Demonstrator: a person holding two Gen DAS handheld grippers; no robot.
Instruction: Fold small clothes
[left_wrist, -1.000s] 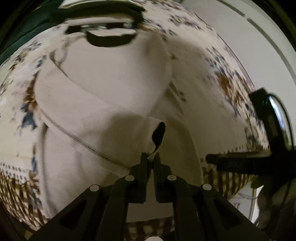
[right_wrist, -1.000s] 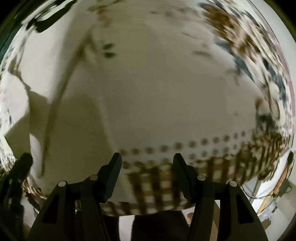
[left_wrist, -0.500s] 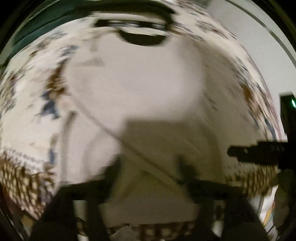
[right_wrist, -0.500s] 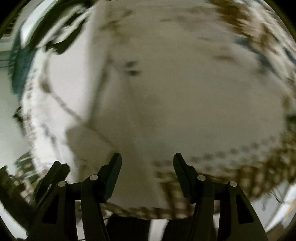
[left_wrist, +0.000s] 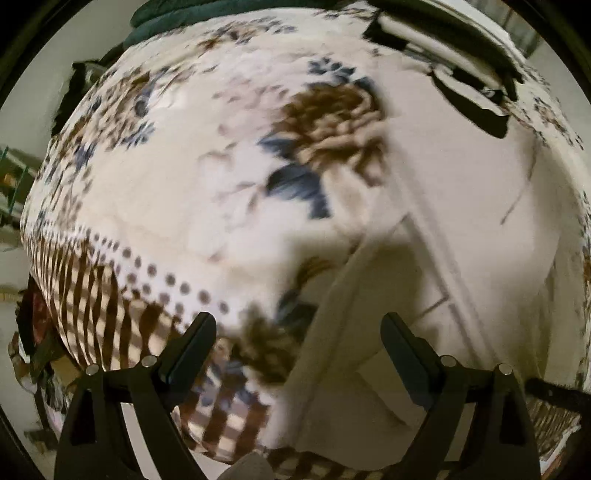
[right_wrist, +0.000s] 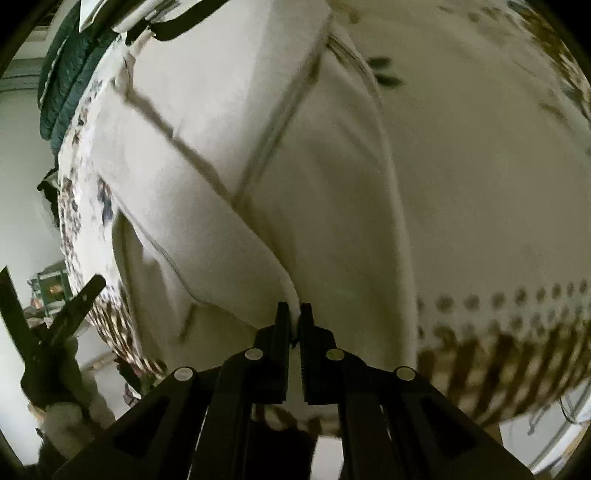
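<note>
A white garment (right_wrist: 229, 155) with grey seams lies on a flower-patterned bedspread (left_wrist: 207, 192). In the right wrist view my right gripper (right_wrist: 294, 317) is shut on a lifted fold of the garment at its near edge. In the left wrist view my left gripper (left_wrist: 299, 332) is open and empty, over the bedspread, with the garment (left_wrist: 424, 280) to its right. The left gripper (right_wrist: 62, 314) also shows at the left edge of the right wrist view.
A black-and-white striped cloth (left_wrist: 454, 48) lies at the far side of the bed. A dark green blanket (right_wrist: 66, 85) is bunched at the far left corner. The bed's near edge has a brown checked border (left_wrist: 96, 310).
My left gripper let go of the garment fold, opened and swung left over the bedspread. My right gripper, open before, closed on a fold of the garment and lifted it.
</note>
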